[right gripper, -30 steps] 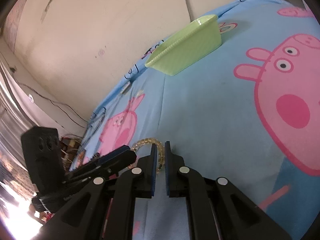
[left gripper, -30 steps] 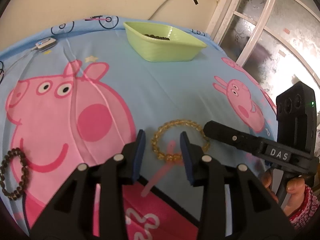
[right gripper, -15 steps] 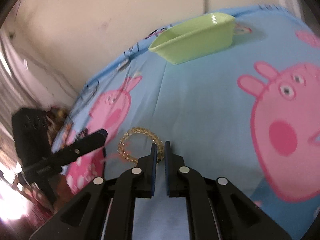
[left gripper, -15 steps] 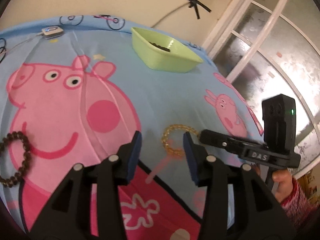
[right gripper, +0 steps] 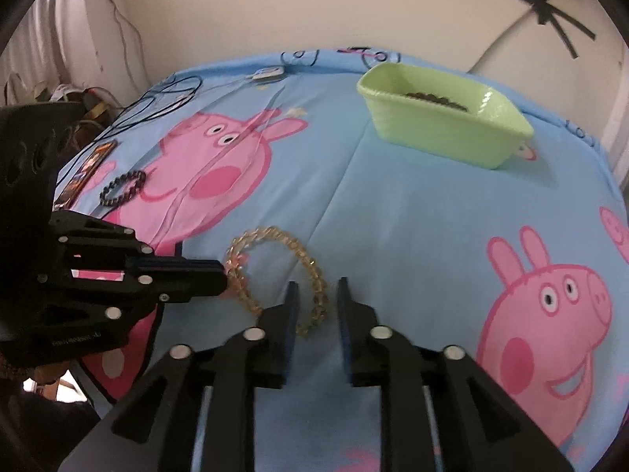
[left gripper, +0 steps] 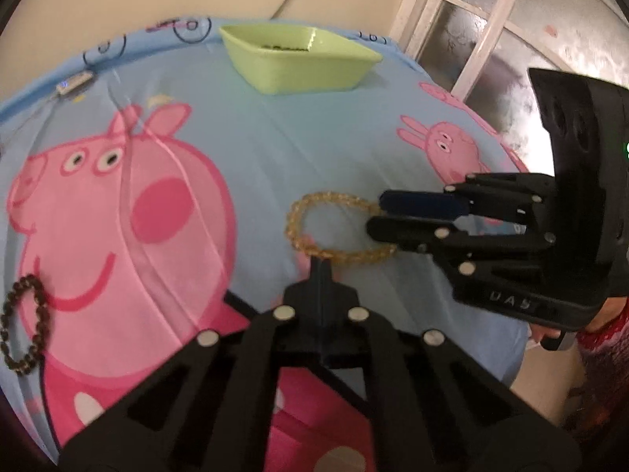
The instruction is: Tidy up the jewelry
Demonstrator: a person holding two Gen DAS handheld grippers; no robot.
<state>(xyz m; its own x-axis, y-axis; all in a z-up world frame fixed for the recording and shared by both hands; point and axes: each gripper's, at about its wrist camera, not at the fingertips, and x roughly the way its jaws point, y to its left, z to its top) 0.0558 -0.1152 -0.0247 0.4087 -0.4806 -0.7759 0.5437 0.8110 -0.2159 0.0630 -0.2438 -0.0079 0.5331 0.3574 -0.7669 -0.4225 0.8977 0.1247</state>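
Seen only from right wrist: left gripper (right gripper: 221, 275) just clamped closed, tip against translucent amber bead bracelet (right gripper: 275, 233), hold unclear; right gripper (right gripper: 316, 287) parted astride it; glossy green tray (right gripper: 432, 133).

Left gripper (left gripper: 320, 265): jaws have just been closing and now meet. The tips touch the near strand of the amber bead bracelet (left gripper: 302, 232); cannot tell whether a bead is pinched.
Right gripper (left gripper: 375, 216): enters from the right, fingers slightly apart, with the bracelet's right end at the gap.
Bracelet: lies as an oval loop on the blue cartoon-pig cloth (left gripper: 334, 129).
Green tray (left gripper: 275, 74): at the far edge of the cloth, dark beads inside.
Dark bead bracelet (left gripper: 39, 295): at the left edge, well apart from both grippers.
Hand (left gripper: 550, 334): under the right gripper's body, red patterned sleeve.
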